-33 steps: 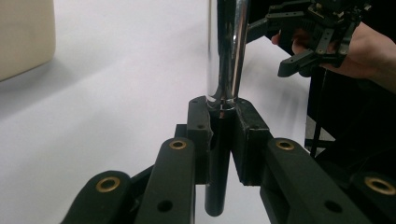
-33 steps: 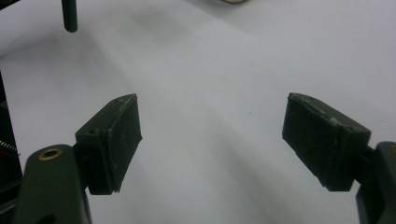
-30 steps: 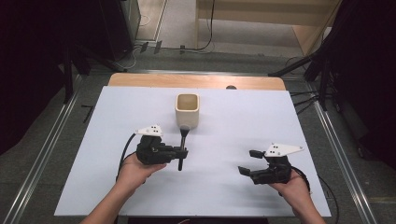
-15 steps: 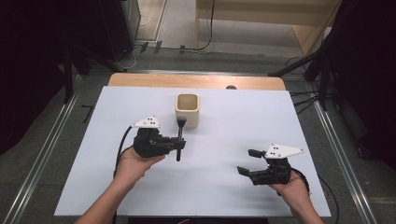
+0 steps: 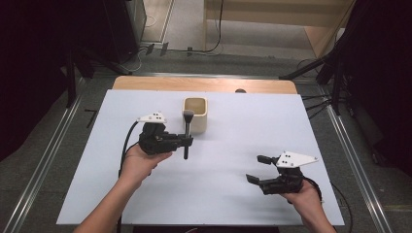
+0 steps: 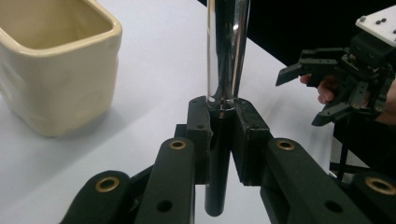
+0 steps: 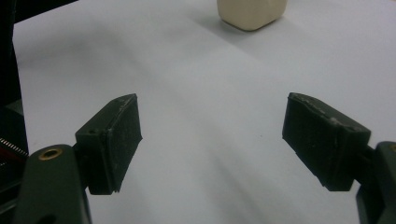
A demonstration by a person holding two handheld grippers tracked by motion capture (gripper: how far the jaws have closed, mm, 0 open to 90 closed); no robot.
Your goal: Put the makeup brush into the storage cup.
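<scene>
High view: we see the white table (image 5: 233, 204) spread over most of the frame, with the cream cup (image 5: 195, 114) standing just above its centre. Lower right, the right gripper (image 5: 260, 169) rests near the table with its jaws spread wide and nothing between them. Left of centre, the left gripper (image 5: 186, 141) is clenched on the makeup brush (image 5: 187, 133), which stands upright, bristles up, just beside the cup's left wall.
</scene>
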